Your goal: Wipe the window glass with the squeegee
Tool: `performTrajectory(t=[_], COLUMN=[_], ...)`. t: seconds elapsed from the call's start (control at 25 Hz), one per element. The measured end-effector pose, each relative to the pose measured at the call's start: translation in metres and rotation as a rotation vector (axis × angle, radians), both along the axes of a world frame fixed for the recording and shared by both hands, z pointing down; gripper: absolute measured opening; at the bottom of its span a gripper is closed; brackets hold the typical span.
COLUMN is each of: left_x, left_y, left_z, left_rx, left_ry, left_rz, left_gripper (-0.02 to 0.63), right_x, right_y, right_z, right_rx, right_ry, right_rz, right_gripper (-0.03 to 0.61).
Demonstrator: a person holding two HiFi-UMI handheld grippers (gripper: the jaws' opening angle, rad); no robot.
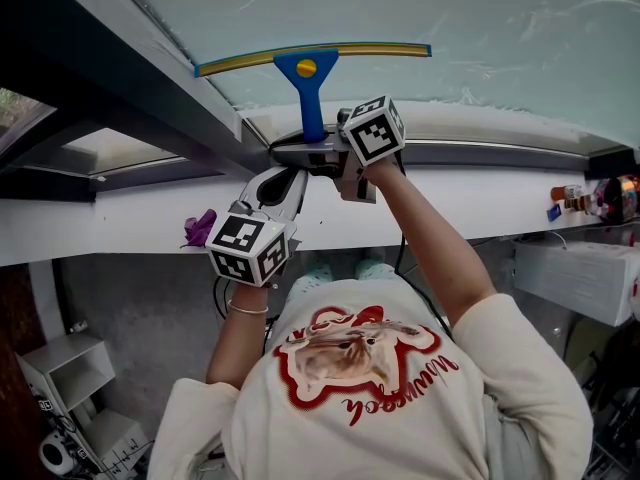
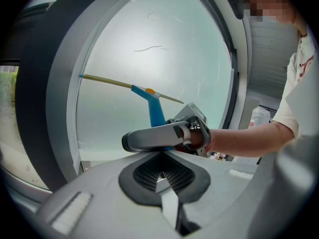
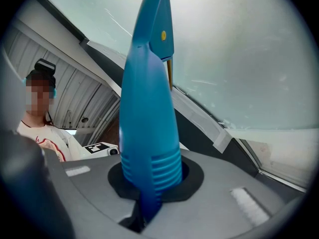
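Pressing evenly and holding the blade flat looks the way to wipe well – the right gripper [image 3: 149,185] has its fingers clamped on the ribbed blue handle of the squeegee [image 1: 308,68], whose yellow blade lies low on the window glass [image 1: 480,18], one tip at the frame's left edge – while the left gripper [image 2: 162,179] idles below, fingers closed on nothing.

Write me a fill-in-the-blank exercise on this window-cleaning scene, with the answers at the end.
1. The right gripper is shut on the ____.
2. The squeegee has a blue handle and a ____ blade.
3. The blade lies against the ____ glass.
4. The left gripper has its jaws together and holds ____.

Missing words: squeegee; yellow; window; nothing.
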State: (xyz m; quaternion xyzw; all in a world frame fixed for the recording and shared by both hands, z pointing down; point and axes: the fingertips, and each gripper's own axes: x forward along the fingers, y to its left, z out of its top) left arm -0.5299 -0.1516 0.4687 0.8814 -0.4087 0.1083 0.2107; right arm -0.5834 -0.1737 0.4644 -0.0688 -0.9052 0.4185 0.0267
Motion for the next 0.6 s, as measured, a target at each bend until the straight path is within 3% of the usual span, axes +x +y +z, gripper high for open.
performTrajectory(t=[0.6], left_x=[-0.001], left_y=[0.003], left_z=[0.038], left_rx=[-0.083], left_ry=[-0.016], left_rz=[0.015], left_gripper=[0.002], right_x=[-0.001], right_y=[0.003], right_z=[0.038], right_rx=[-0.04], right_ry=[0.001], right_rz=[0.001], right_gripper=[0.034])
